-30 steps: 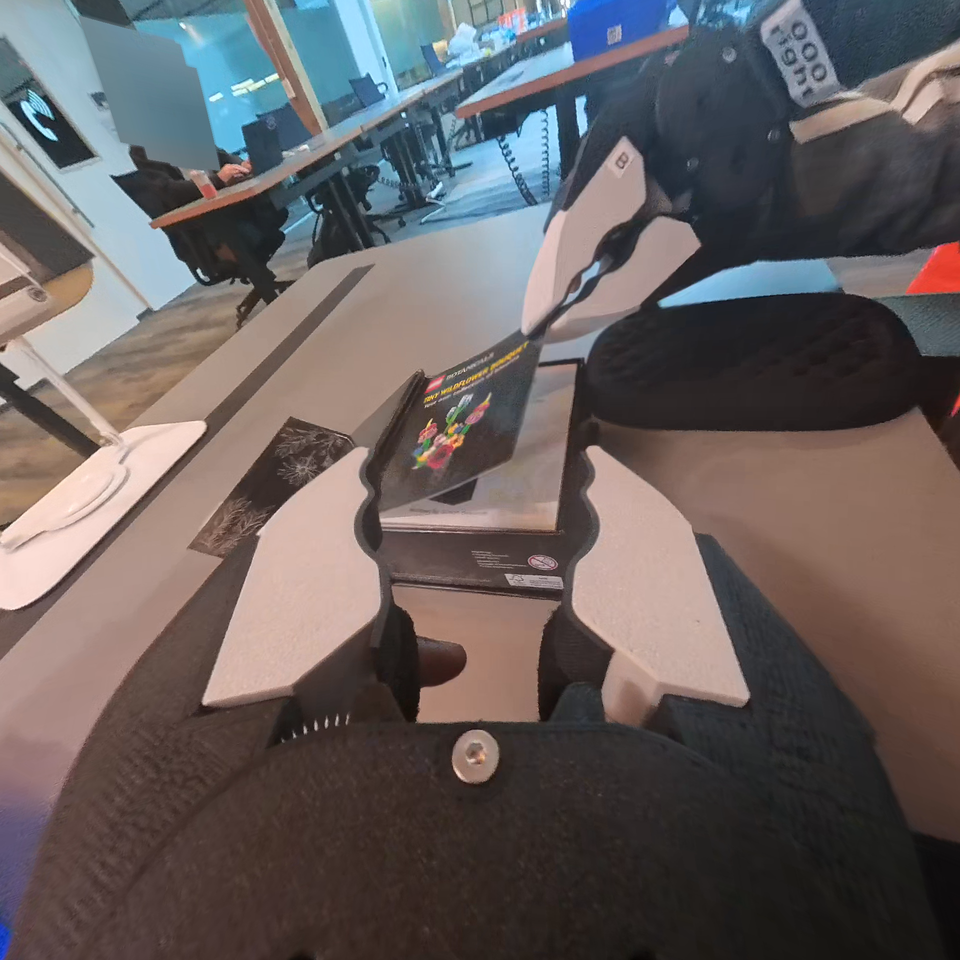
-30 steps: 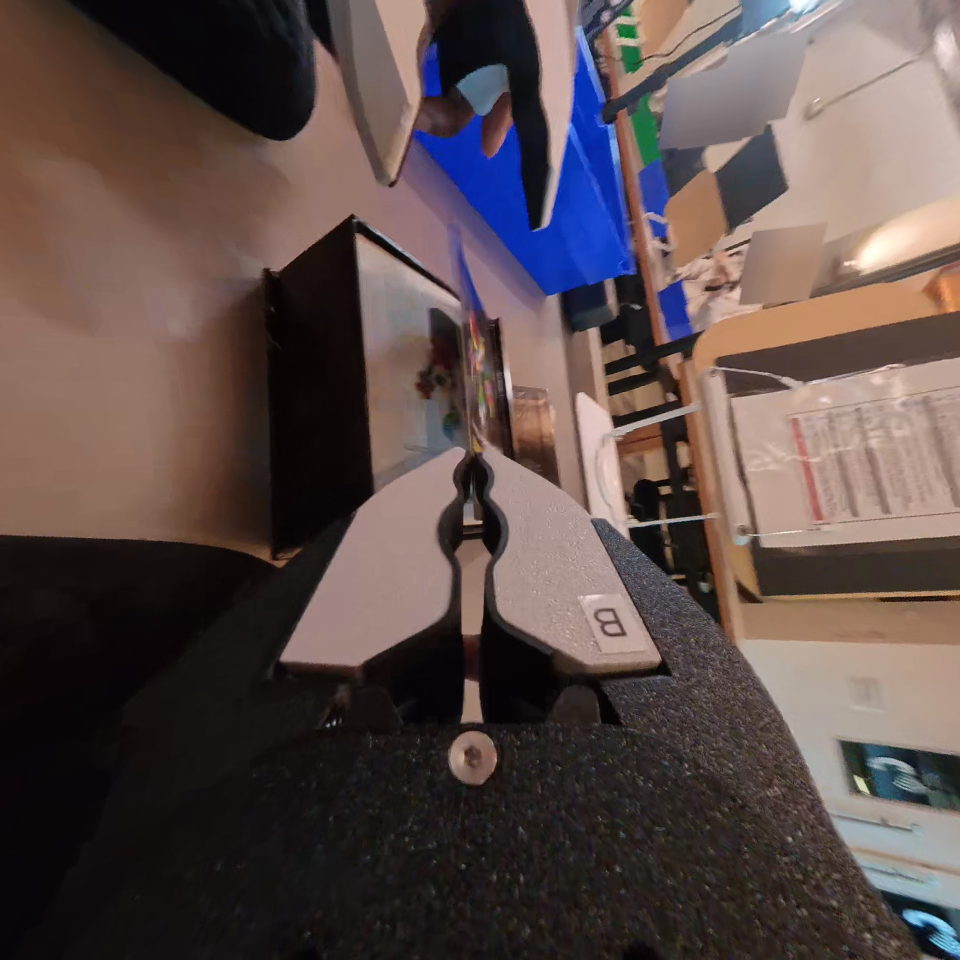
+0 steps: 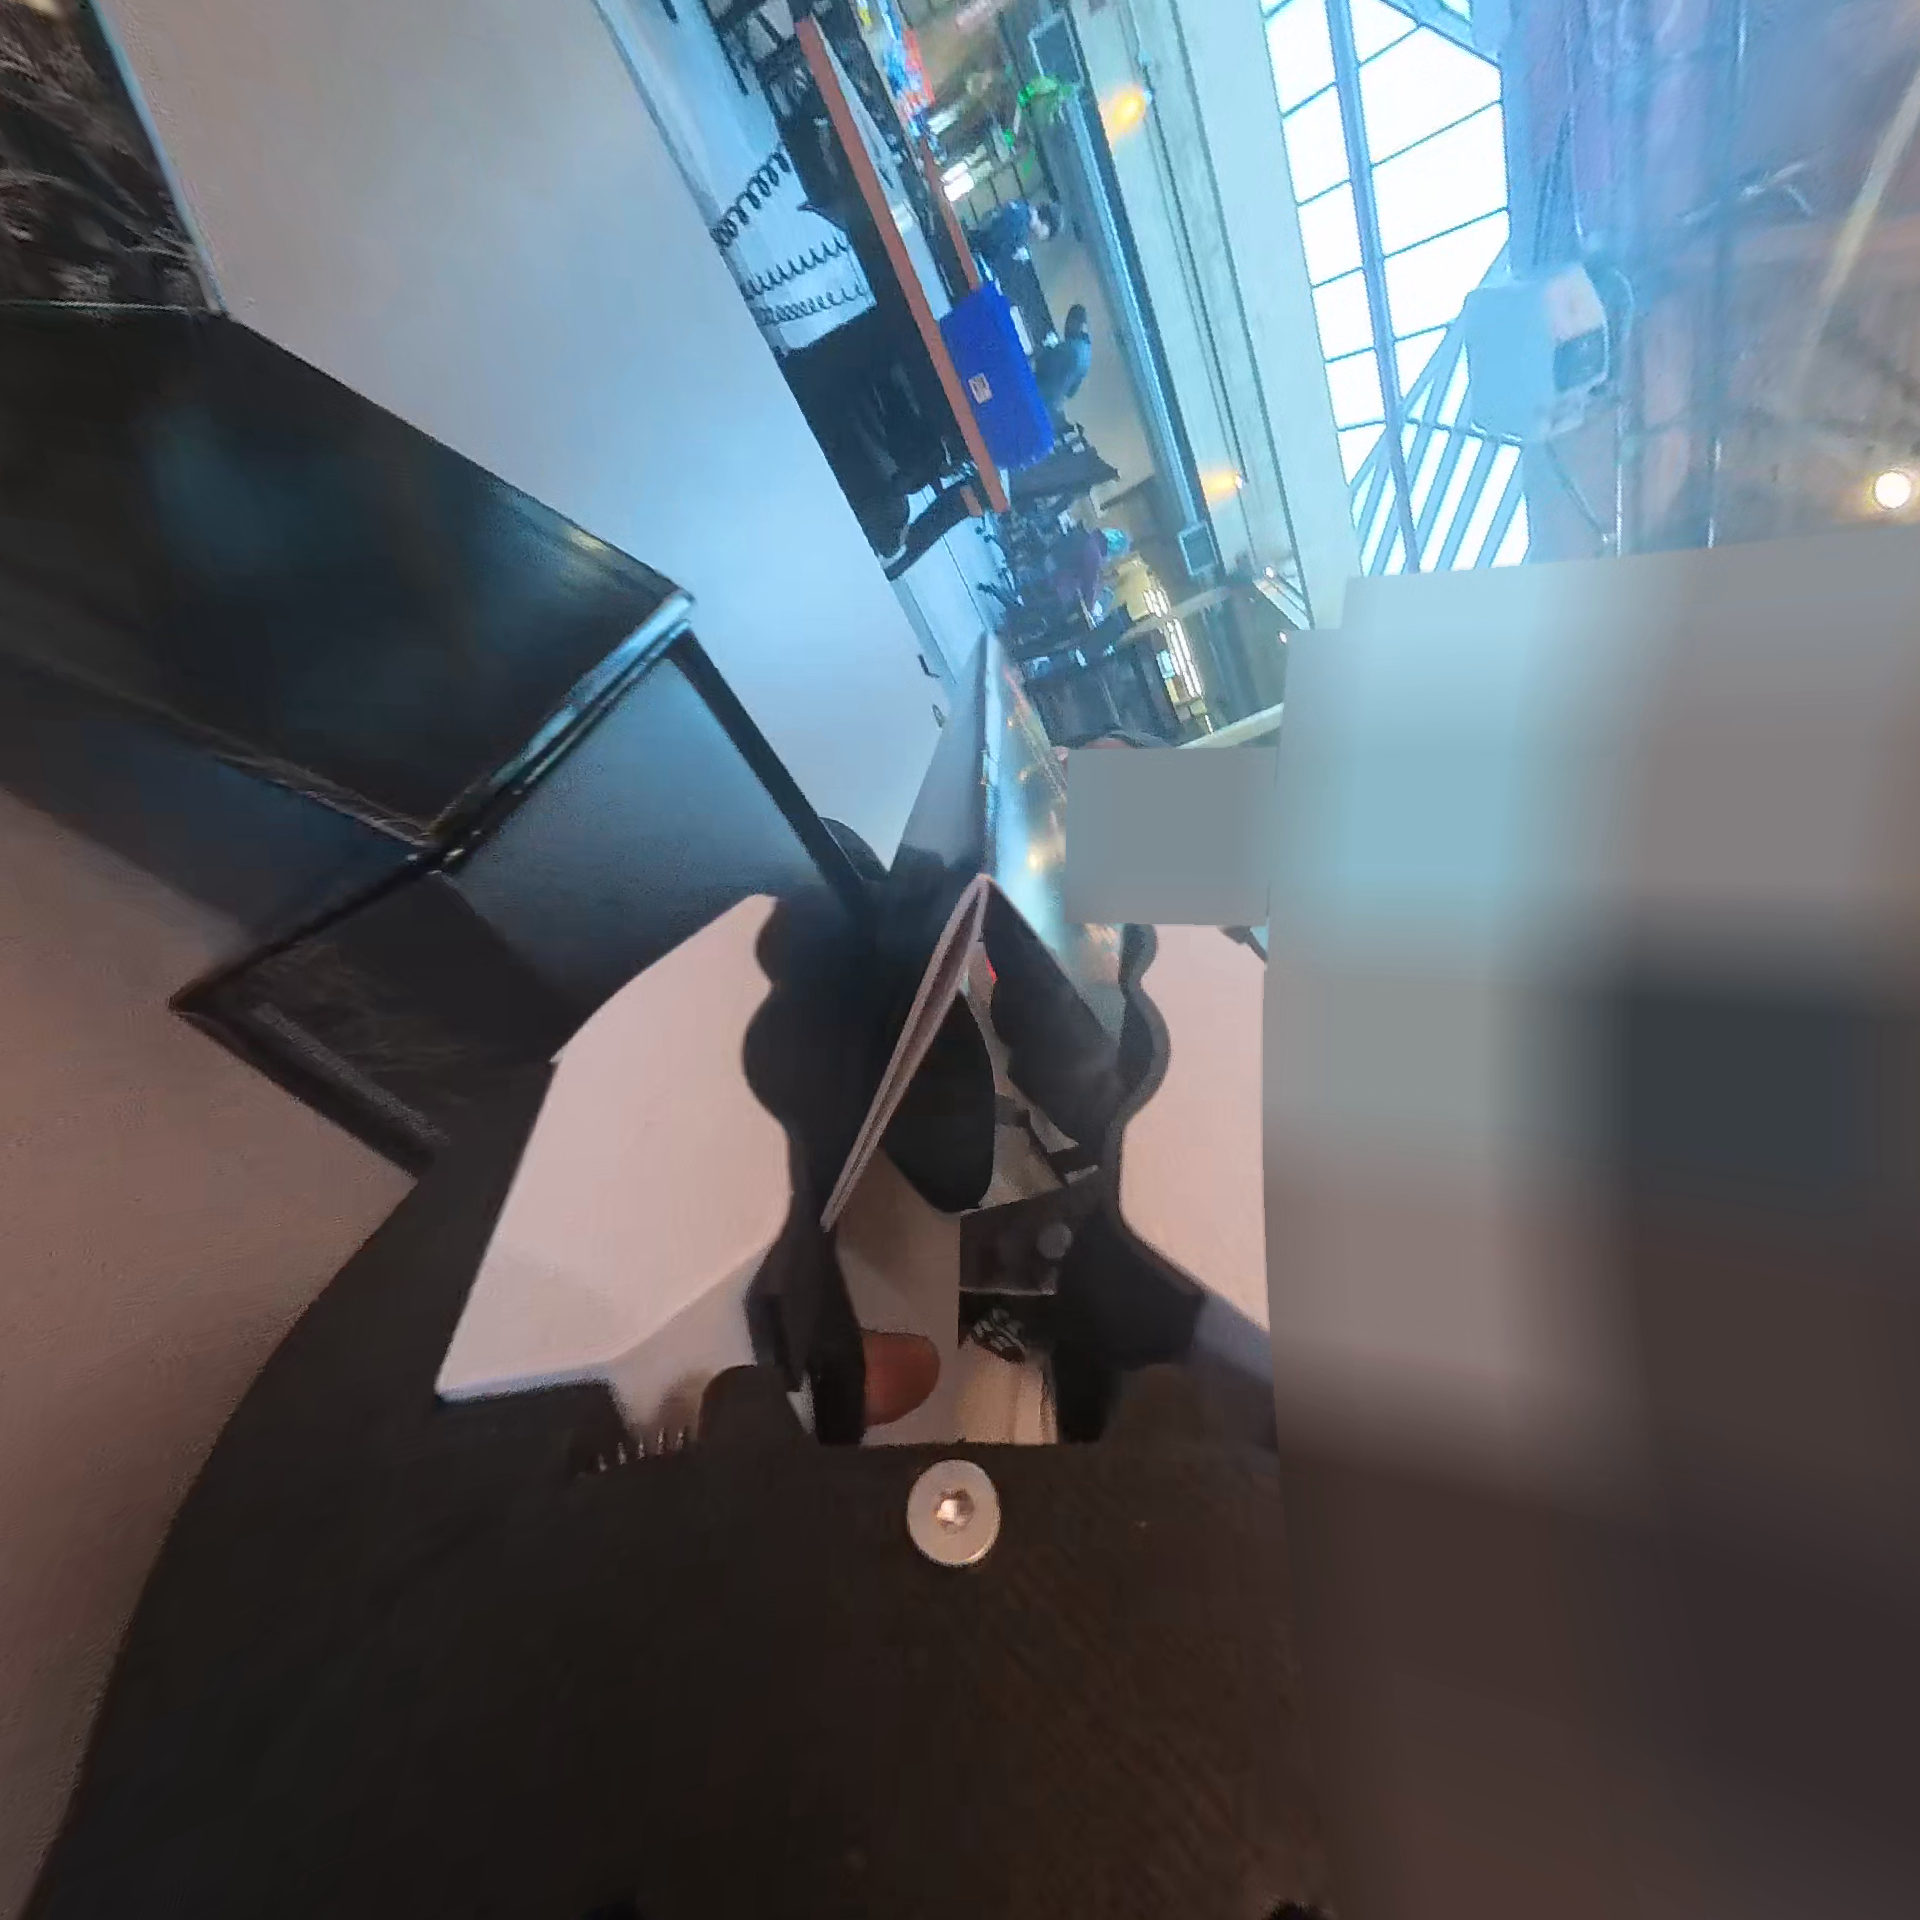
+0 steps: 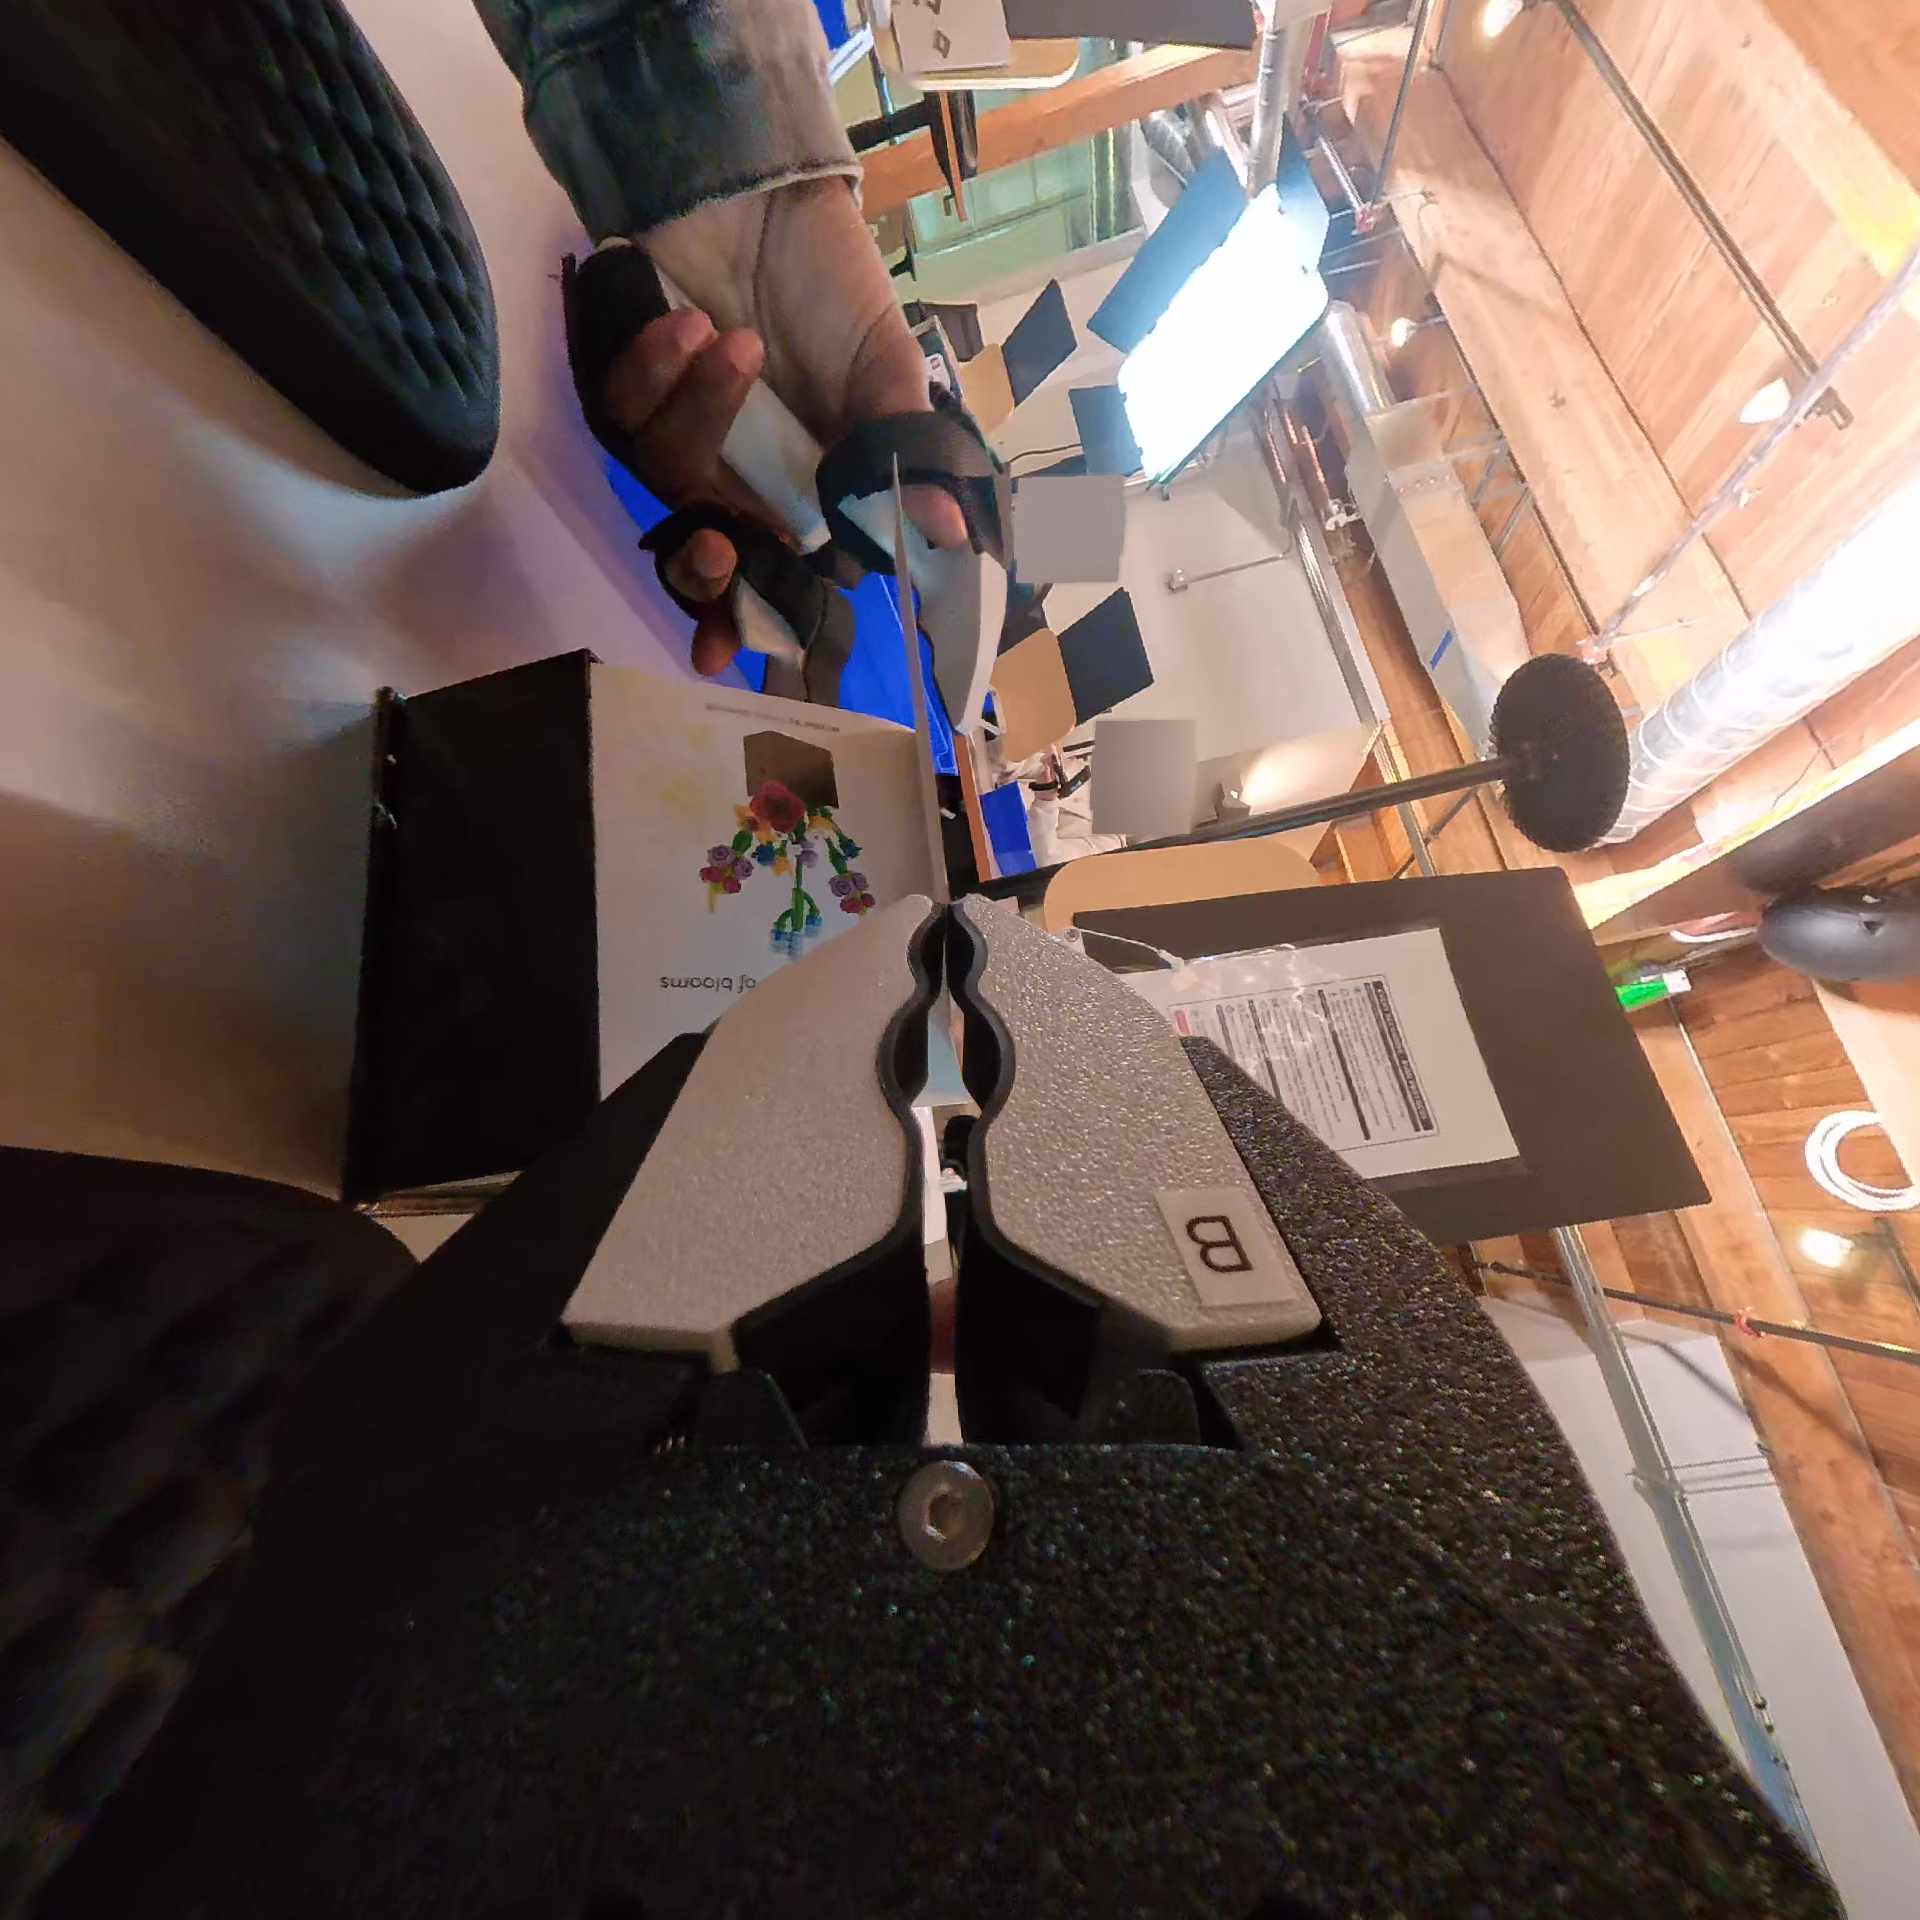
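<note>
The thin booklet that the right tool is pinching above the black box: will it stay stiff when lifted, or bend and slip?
The booklet looks very thin, edge-on, so it is probably light and somewhat floppy. The right tool grips one edge only, so the free end may sag or swing. In the left wrist view its cover looks glossy, perhaps slippery.

The right gripper's fingers (image 4: 810,1122) look like grainy matt grey plastic, shut on a thin paper booklet (image 4: 914,727) seen edge-on toward 12 o'clock. At 9 o'clock, the black box (image 4: 478,935) seems matt cardboard; its glossy pale printed sheet (image 4: 727,790) looks smooth.
</note>
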